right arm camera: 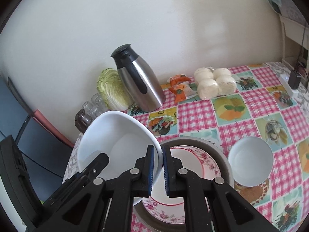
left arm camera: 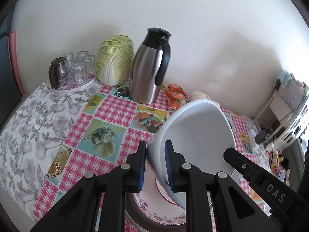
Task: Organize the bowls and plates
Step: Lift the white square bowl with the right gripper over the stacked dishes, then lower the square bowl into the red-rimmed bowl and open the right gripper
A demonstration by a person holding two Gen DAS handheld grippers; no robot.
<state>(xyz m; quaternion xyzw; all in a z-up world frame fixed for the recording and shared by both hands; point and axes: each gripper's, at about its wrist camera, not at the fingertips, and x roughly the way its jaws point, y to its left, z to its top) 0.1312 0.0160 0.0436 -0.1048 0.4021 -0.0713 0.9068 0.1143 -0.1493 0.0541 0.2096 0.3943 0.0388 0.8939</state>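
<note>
A large white bowl (right arm camera: 115,145) is carried tilted above the table (right arm camera: 251,104), clamped at opposite rims: the left gripper (left arm camera: 155,166) is closed on the wall at one side, one pad inside and one outside, and the right gripper (right arm camera: 158,169) is pinched shut on the thin rim at the other. Beneath it a stack is seen near the table's front edge, a floral plate (right arm camera: 202,160) lying in a wider grey dish (right arm camera: 220,150), with a red-rimmed plate apparently on top (the bowl hides most of it). A small white bowl (right arm camera: 251,160) sits just beside the stack, touching or nearly touching the grey dish. The main hazard is judged to be slip: the bowl is glazed, steeply tilted and held only by narrow pad contact, so any drift between the two hands could twist it loose onto the plates below. A lowered rim could also be caught on the small bowl and knock it toward the front edge. Along the wall side stand a steel thermos (left arm camera: 149,67), a cabbage (left arm camera: 115,60) and a tray of glasses (left arm camera: 77,67) at the far left corner, with wrapped buns (right arm camera: 214,83) and a snack packet (right arm camera: 179,87) further right. Open room is left across the checked middle of the table, well apart from these.
</note>
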